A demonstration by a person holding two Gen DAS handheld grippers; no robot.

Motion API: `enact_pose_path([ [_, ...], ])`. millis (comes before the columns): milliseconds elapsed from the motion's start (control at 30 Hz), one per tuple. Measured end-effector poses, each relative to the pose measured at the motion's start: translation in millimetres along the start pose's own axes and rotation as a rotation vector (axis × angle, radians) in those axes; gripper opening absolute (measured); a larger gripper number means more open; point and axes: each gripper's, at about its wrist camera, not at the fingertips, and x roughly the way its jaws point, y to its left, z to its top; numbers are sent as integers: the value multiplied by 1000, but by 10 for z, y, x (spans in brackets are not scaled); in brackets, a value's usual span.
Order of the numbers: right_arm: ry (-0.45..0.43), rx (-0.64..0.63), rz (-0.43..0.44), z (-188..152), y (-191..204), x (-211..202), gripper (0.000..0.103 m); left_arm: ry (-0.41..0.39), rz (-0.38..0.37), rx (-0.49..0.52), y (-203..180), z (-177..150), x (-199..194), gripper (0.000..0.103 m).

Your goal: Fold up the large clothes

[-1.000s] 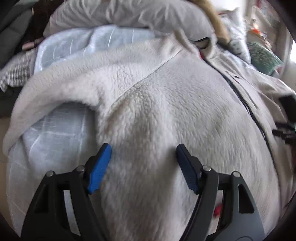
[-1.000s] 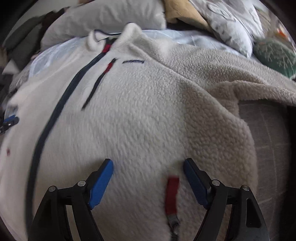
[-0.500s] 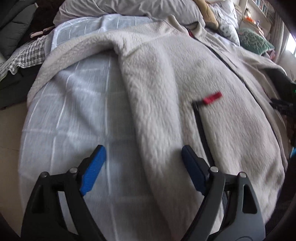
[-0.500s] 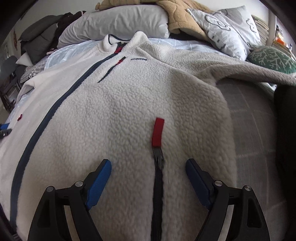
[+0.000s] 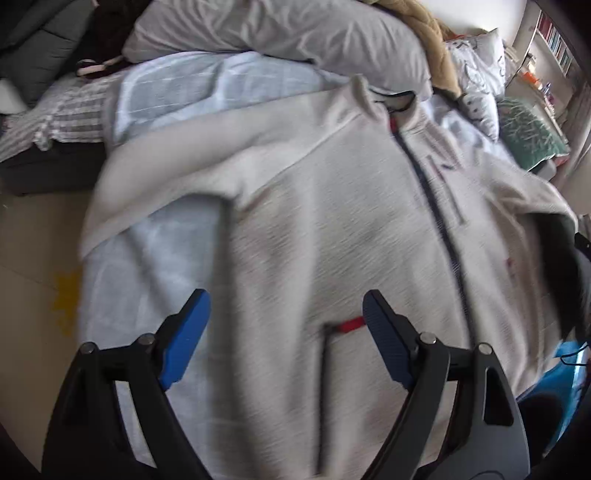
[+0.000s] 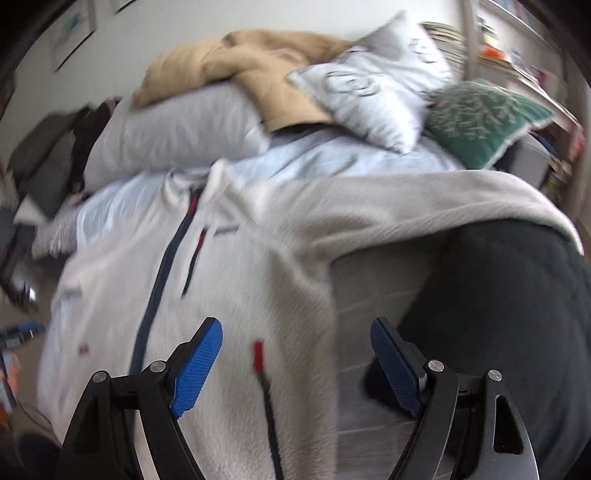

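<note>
We see a cream fleece jacket (image 5: 332, 206) lying flat on the bed, front side up, collar at the far end near the pillows. Its dark front zipper (image 6: 159, 280) is closed and runs from collar to hem. The pocket zippers have red pull tabs (image 6: 257, 355). Both sleeves spread out to the sides.

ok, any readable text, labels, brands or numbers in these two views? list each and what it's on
None can be read.
White pillow: a dark printed design, maybe letters, too blurred to read.
Fleece jacket: red zipper tabs with no legible marking.
Shelf items: too small and blurred.
Framed pictures on the wall: no text can be made out.
</note>
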Motion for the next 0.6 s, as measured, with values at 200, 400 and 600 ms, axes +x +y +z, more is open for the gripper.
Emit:
enact_pose_path([
  [200, 7, 140, -105, 387, -652, -39, 84, 14, -42, -30, -451, 395, 129, 84],
  [400, 46, 326, -305, 488, -1596, 189, 84, 18, -45, -28, -918, 698, 350, 84],
  [600, 39, 405, -319, 613, -2116, 299, 85, 43, -67, -84, -1303, 846, 657, 84],
])
